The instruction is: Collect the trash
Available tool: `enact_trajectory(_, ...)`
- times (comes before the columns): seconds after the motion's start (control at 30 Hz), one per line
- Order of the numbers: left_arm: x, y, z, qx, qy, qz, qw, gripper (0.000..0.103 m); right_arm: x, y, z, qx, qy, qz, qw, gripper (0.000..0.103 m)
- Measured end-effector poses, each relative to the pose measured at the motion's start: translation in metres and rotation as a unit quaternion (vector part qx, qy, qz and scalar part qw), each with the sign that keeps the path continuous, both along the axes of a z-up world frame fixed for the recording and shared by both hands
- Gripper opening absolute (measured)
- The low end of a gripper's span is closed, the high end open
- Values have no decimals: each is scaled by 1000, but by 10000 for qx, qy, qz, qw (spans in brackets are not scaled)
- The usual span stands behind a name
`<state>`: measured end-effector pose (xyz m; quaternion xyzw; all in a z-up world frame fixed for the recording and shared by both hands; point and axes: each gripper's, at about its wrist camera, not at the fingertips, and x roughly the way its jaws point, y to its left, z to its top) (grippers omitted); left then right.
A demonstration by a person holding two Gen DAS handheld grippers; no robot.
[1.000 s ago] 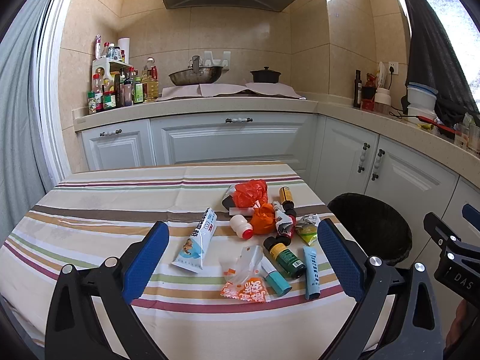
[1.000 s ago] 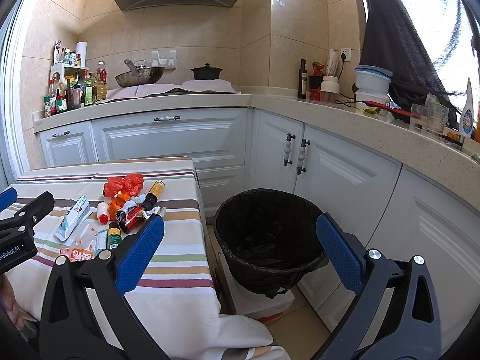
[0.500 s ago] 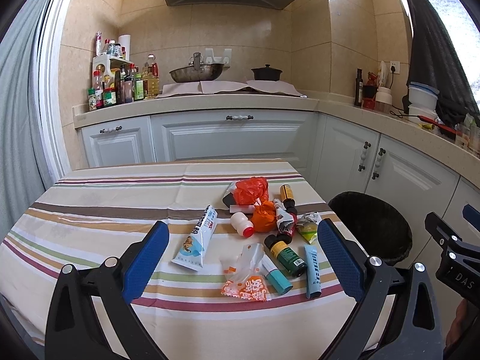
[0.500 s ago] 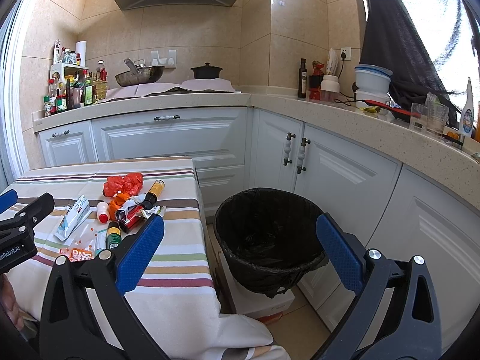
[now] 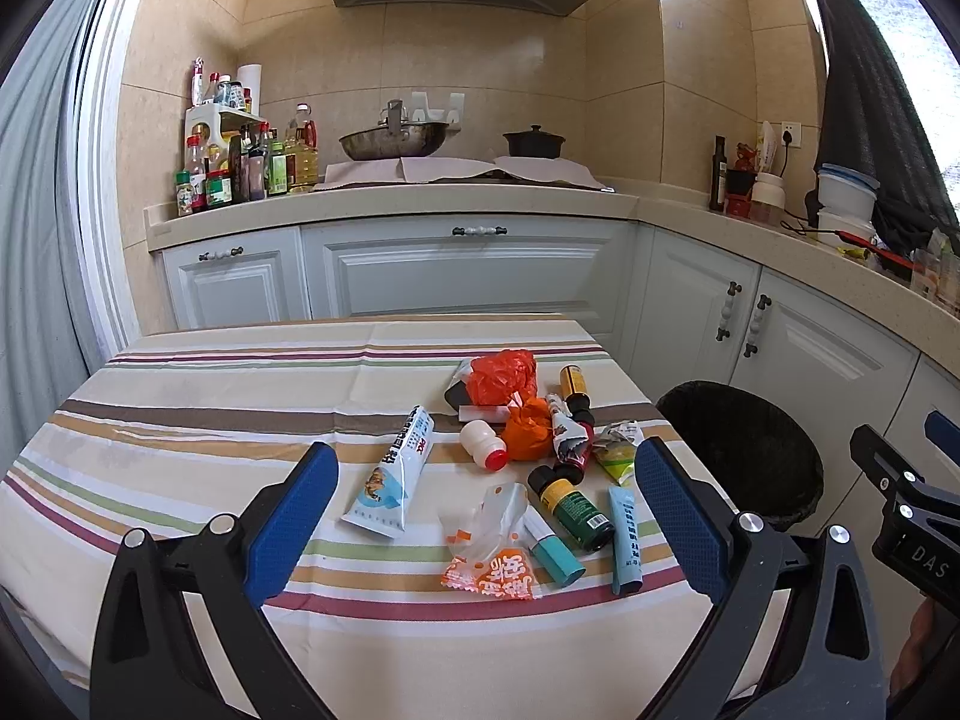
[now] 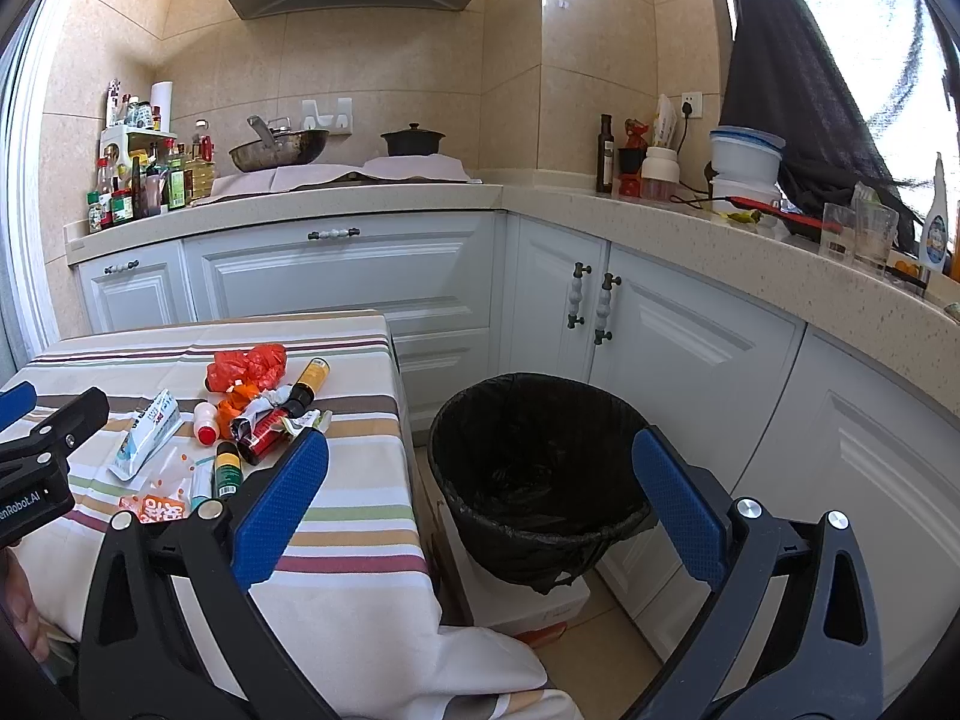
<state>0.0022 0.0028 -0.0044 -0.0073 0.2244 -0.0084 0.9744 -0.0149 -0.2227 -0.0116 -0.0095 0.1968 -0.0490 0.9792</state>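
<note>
Left claw (image 5: 480, 516) wide open, empty, low in frame over striped desk (image 5: 210, 420). Trash pile (image 5: 528, 456) at centre between its fingers. Right claw (image 6: 480, 498) wide open, empty, framing black bin (image 6: 540, 480) at lower centre.

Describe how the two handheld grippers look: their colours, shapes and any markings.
Both look alike. The left gripper has black angular arms with triangular cut-outs, silver round bolts and jaws faced with blue dimpled pads. The right gripper has the same build. White letters "DAS" mark the right one's body in the left view; letters ending "Robot.AI" mark the left one's in the right view.
</note>
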Motion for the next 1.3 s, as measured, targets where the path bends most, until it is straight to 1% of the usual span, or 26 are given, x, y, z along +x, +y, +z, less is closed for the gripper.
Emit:
enact_trajectory(0.87, -1, 0, 2, 19, 38, -3, 10000, 97, 0, 1, -1, 12, 13, -2, 10000, 99)
enact_trajectory(1.3, 2, -2, 1, 32, 129, -29, 9999, 97, 2, 1, 1, 18, 23, -5, 10000, 99)
